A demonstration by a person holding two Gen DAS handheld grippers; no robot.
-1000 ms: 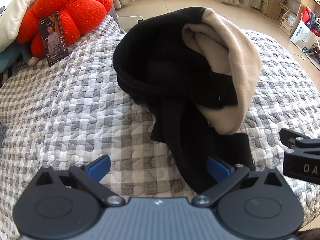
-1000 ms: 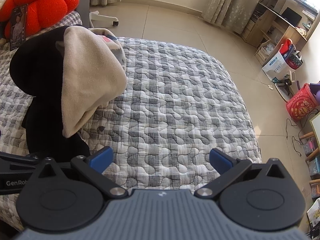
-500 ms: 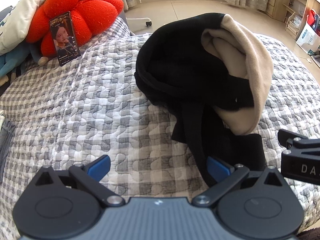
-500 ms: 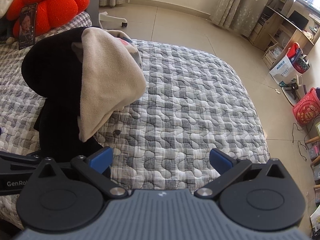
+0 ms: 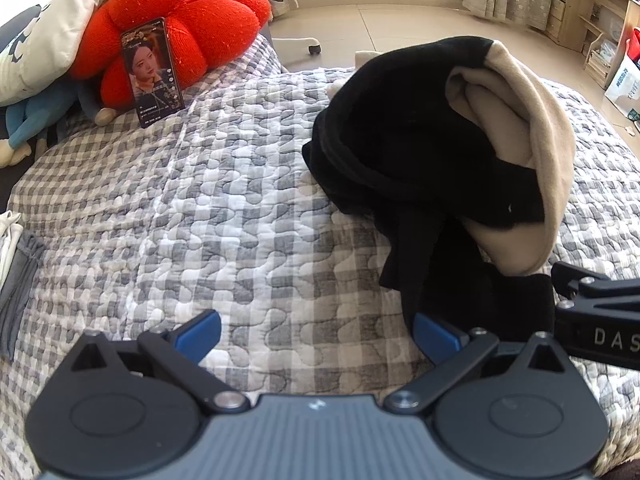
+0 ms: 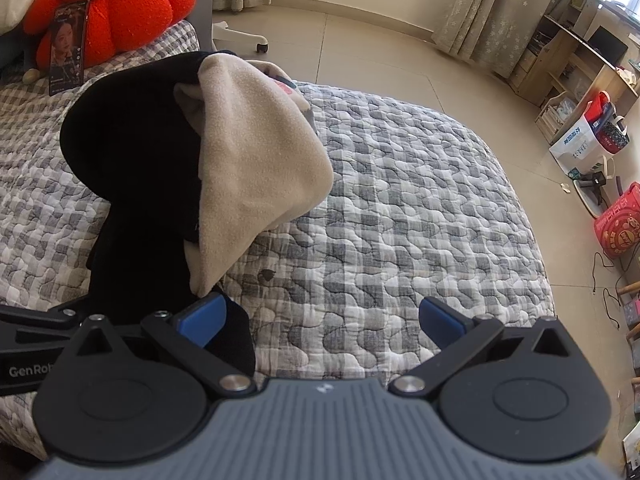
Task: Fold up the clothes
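Note:
A heap of clothes lies on the grey checked quilt [image 5: 224, 216]: a black garment [image 5: 404, 148] with a beige fleece garment [image 5: 540, 152] draped over its right side. A black strip trails from the heap toward the bed's near edge. My left gripper [image 5: 316, 334] is open above the quilt, its right fingertip at the black strip's end. In the right wrist view the same black garment [image 6: 132, 148] and beige garment [image 6: 256, 160] sit at the left. My right gripper [image 6: 322, 320] is open, its left fingertip over the black strip, nothing between the fingers.
A red flower cushion [image 5: 180, 28] with a phone [image 5: 152, 72] propped against it sits at the bed's far left, beside a white pillow [image 5: 52, 36]. Grey cloth [image 5: 16, 280] lies at the left edge. Bags [image 6: 588, 136], shelves and cables stand on the floor to the right.
Both grippers have drawn back and shifted left, so the clothes heap sits further right in the left wrist view. Both stay open and the heap has not moved.

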